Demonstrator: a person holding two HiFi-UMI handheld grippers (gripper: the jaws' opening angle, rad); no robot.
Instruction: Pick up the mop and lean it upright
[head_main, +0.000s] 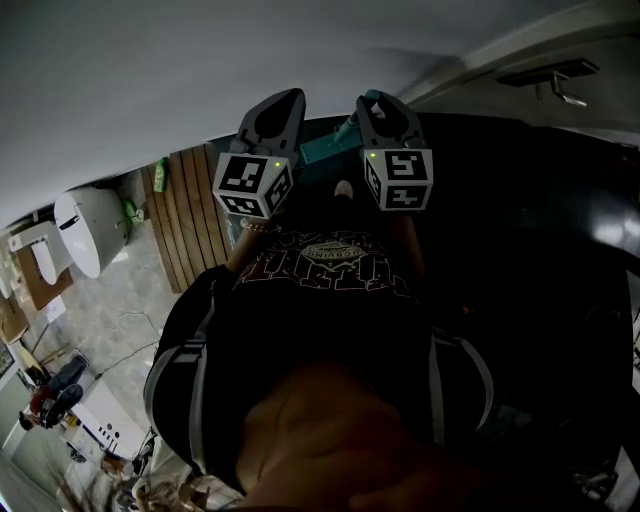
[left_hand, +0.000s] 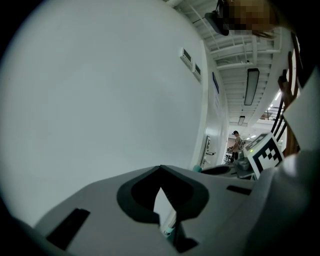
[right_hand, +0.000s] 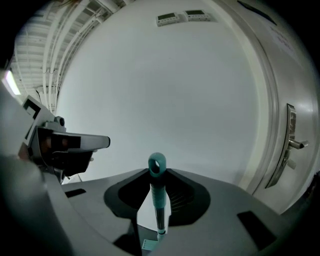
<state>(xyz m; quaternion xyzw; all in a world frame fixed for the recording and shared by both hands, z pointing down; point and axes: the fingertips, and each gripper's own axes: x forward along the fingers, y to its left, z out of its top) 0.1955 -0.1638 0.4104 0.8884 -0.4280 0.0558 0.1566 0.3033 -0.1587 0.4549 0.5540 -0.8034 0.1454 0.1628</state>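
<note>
The right gripper (right_hand: 158, 176) pinches the teal mop handle (right_hand: 159, 195) just below its end loop and holds it upright before the white wall (right_hand: 165, 85), likely ready for leaning. Alongside it, the left gripper (left_hand: 161, 175) has its jaws nearly pressed together.

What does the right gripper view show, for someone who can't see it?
A teal mop handle with a ring at its tip stands clamped in the right claw, pointing at a plain white wall. A door with a lever handle shows at the right edge.
</note>
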